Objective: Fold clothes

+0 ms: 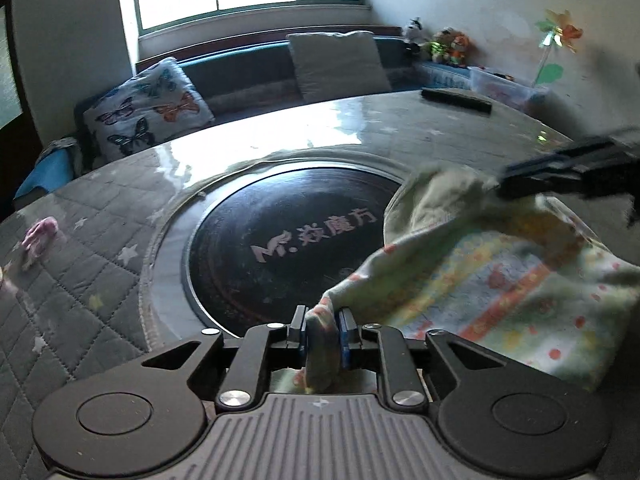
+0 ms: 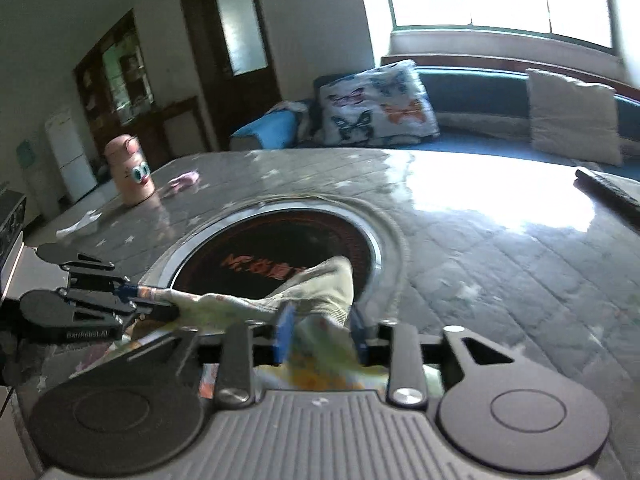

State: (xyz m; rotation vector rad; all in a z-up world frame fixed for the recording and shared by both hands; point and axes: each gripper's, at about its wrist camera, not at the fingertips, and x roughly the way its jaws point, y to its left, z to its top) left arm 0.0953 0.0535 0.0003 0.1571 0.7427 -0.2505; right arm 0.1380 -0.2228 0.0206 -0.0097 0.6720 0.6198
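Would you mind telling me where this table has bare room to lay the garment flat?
The quilted stretch right of the dark round plate, short of the remote, is bare. The far-left corner is crowded: a pink bottle, pink scrap and white scrap. Both the left gripper and right gripper grip the garment.

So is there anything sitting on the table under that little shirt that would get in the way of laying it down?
Nothing visible does. Both grippers, left and right, already pinch the shirt, and the table near it looks bare. The pink cup and the dark flat thing sit far off.
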